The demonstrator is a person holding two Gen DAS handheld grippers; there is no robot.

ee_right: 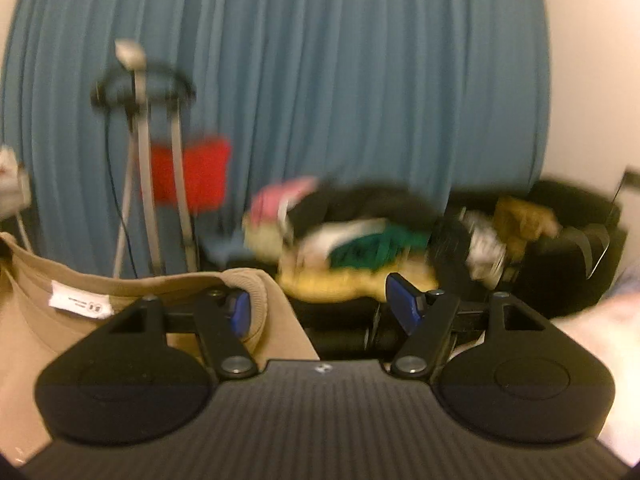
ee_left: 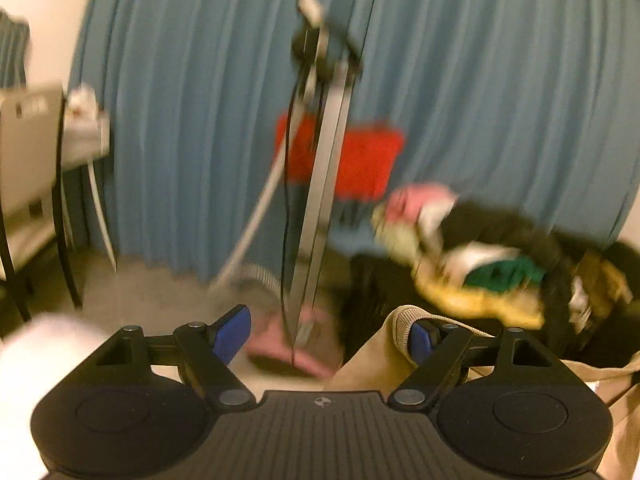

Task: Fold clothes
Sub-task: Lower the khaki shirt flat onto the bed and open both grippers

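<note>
Tan shirt [ee_right: 32,332], ribbed collar; blue pleated curtain [ee_right: 320,80]; blue tool pads [ee_left: 232,334].

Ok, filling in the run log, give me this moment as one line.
phase: lifting | item: tan ribbed-collar shirt | left gripper: open, collar draped over one finger | right gripper: open, collar over one finger | background: mixed clothes pile

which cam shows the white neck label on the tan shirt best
The right wrist view. There the white label sits in plain sight inside the collar of the tan shirt, left of the right gripper. The left wrist view shows only a ribbed collar fold draped over one finger; the label isn't visible.
</note>
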